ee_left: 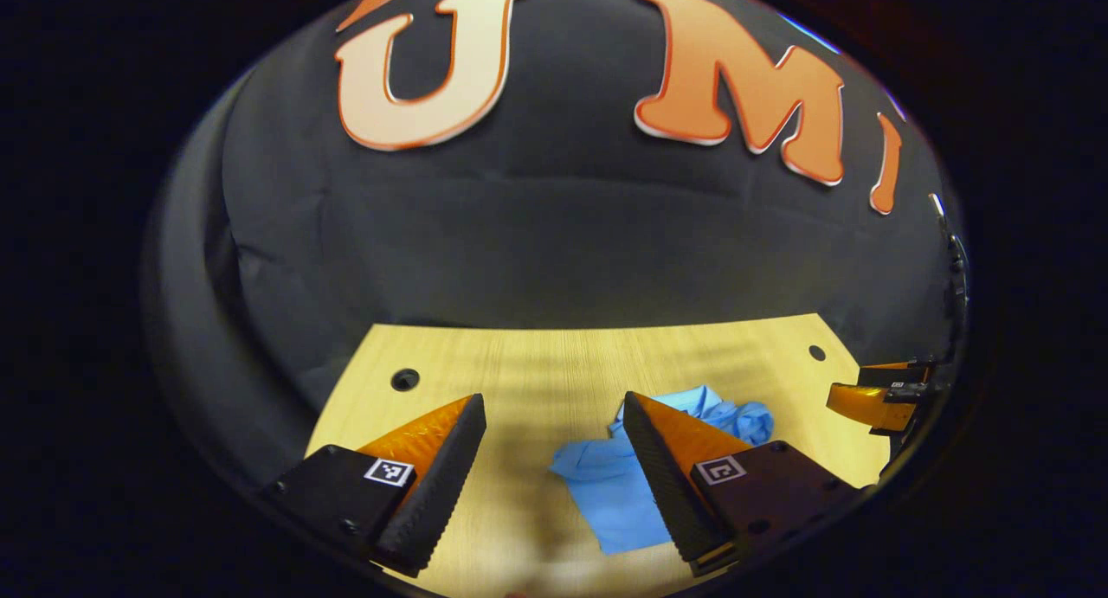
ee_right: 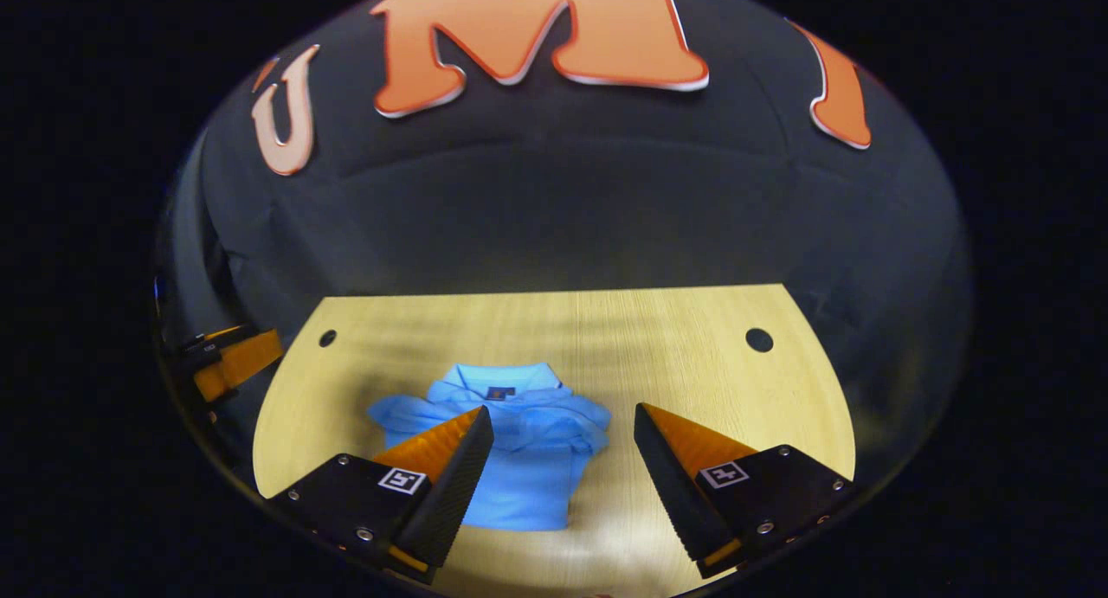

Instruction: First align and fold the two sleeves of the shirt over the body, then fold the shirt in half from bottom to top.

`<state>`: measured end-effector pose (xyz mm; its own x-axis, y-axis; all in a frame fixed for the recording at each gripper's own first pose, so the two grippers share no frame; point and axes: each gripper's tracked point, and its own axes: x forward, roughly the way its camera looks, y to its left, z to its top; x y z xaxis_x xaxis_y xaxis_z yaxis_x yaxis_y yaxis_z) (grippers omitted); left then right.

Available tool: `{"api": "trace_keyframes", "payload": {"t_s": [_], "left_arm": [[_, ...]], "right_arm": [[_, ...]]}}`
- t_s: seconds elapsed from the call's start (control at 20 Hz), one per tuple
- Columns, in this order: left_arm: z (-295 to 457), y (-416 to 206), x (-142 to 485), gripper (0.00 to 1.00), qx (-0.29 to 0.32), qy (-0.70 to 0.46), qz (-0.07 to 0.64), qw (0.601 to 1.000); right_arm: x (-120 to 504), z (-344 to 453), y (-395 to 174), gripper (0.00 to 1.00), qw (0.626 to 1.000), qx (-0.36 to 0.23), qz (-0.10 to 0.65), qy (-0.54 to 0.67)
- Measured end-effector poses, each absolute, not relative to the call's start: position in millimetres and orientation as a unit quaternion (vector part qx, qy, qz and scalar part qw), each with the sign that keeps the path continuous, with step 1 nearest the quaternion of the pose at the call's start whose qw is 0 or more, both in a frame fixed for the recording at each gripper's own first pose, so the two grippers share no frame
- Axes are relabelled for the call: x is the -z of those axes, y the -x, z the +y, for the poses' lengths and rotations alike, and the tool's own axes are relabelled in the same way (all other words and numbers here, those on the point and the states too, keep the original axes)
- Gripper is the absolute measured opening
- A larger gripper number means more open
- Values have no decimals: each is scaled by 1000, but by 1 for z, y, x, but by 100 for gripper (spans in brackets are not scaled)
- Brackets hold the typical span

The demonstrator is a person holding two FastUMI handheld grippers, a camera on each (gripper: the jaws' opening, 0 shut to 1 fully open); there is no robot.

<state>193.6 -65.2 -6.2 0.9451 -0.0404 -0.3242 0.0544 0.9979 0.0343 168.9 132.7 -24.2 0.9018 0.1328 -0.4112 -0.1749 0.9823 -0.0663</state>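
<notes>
On the wooden table (ee_right: 692, 356) lay the blue shirt (ee_right: 519, 468), its sleeves already folded over its body. It looked like the bottom-to-top fold was not done yet. Both the left gripper (ee_left: 554, 468) and right gripper (ee_right: 563, 477) hung wide open, holding nothing

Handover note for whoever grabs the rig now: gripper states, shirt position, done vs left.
Left gripper: open, above the table, holding nothing.
Right gripper: open, holding nothing, hovering over the shirt's right side.
Shirt: blue polo lying on the table, collar toward the booth wall, hem toward the grippers. Both sleeves look bunched across the chest, though not neatly aligned.
Done: sleeves seemingly folded in.
Left: tidy the sleeves if needed, then fold hem up to collar.
</notes>
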Motion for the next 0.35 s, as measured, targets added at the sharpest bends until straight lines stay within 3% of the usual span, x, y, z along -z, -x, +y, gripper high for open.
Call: {"api": "trace_keyframes", "payload": {"t_s": [0.35], "left_arm": [[-50, -73, -53, 100, 42, -23, 72, 996]], "right_arm": [[-25, 153, -45, 99, 989, -91, 115, 34]]}}
